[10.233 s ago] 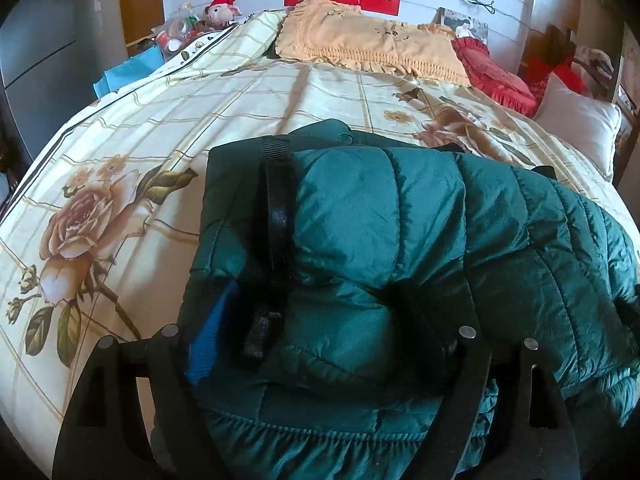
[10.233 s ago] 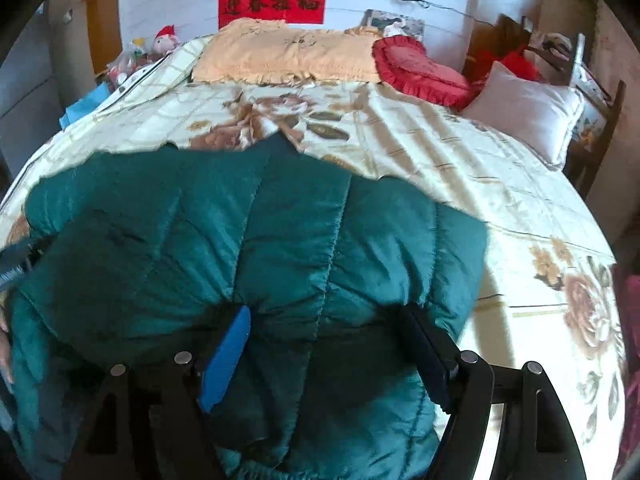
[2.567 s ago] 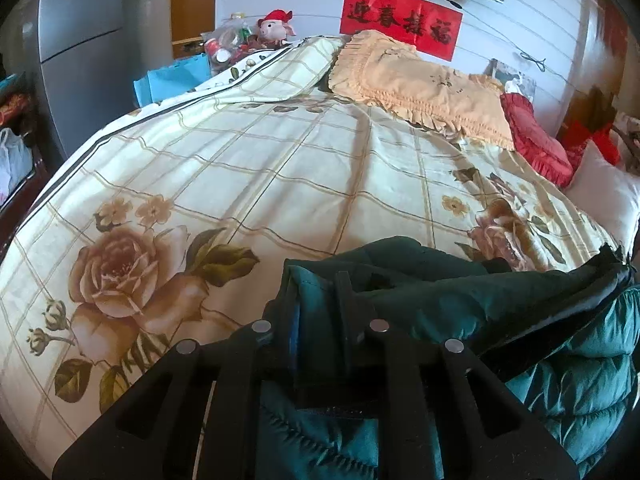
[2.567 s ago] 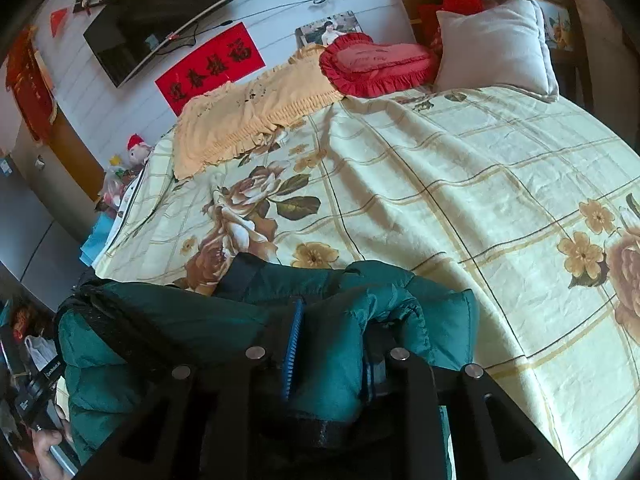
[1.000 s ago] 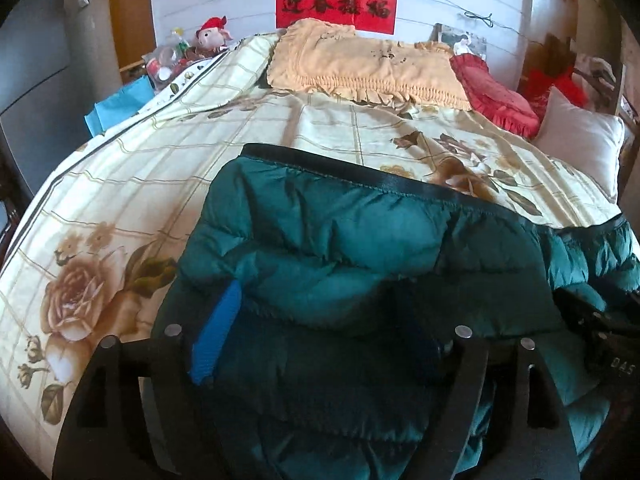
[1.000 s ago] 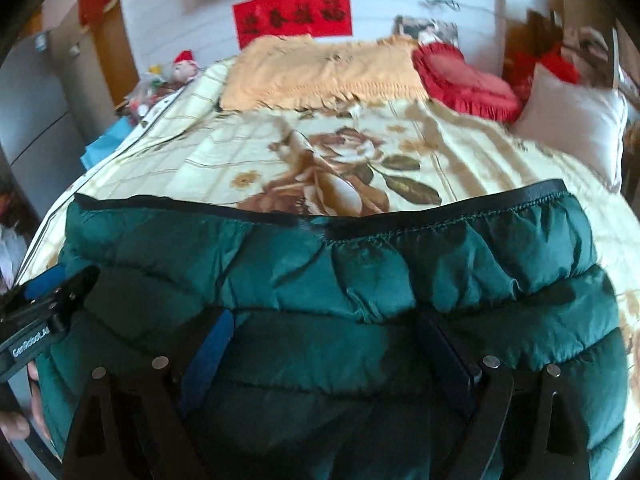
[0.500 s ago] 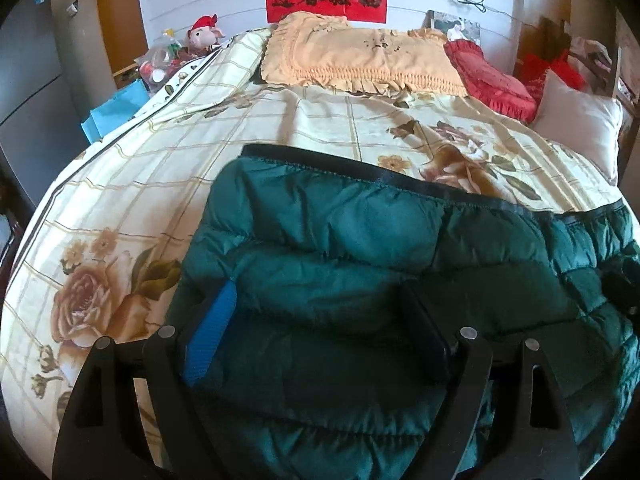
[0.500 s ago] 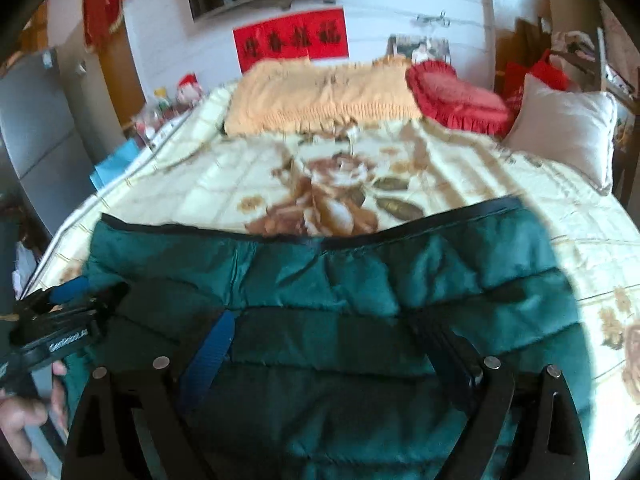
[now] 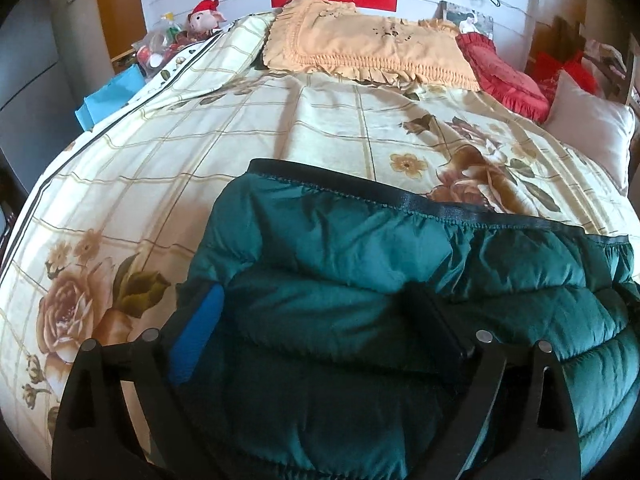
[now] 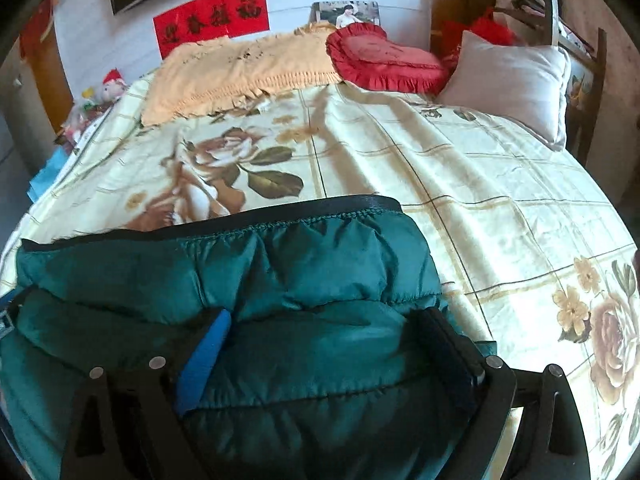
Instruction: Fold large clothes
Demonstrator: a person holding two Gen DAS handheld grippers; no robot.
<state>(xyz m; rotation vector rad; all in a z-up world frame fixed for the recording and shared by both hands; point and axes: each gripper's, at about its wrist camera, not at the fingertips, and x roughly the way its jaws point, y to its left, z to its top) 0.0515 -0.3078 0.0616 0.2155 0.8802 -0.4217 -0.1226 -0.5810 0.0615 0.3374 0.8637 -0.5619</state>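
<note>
A dark green quilted puffer jacket lies folded on the floral bedspread, its black-trimmed hem turned toward the pillows. My left gripper is open, fingers spread wide over the jacket's left part, holding nothing. In the right wrist view the jacket fills the lower left. My right gripper is open over the jacket's right end, fingers spread and empty. The left gripper's edge shows at the far left.
An orange frilled pillow, a red cushion and a white pillow lie at the head of the bed. A plush toy and clutter sit at the back left. The bedspread spreads right of the jacket.
Both grippers, earlier shut on the jacket's hem and lifting it, have laid it folded and opened. In the last second they drew back slightly over the jacket.
</note>
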